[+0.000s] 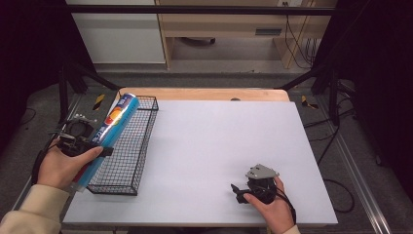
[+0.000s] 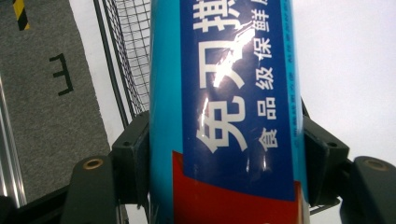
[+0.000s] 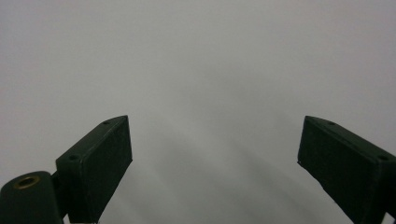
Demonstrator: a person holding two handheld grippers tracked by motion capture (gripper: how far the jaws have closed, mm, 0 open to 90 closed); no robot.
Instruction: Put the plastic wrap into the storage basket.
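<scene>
gripping blue tube (image 1: 111,131) over wire basket (image 1: 127,161) edge | left gripper (image 2: 224,154) clamped | table (image 1: 219,141) right side bare

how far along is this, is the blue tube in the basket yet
Not yet. Done: the left gripper has the blue tube clamped between its jaws and lifted off the table. In hand: the tube hangs tilted over the left side of the wire basket, its top end pointing toward the far corner. Left: probably lowering it into the basket and letting go. The right gripper rests open on the white table, holding nothing.
</scene>
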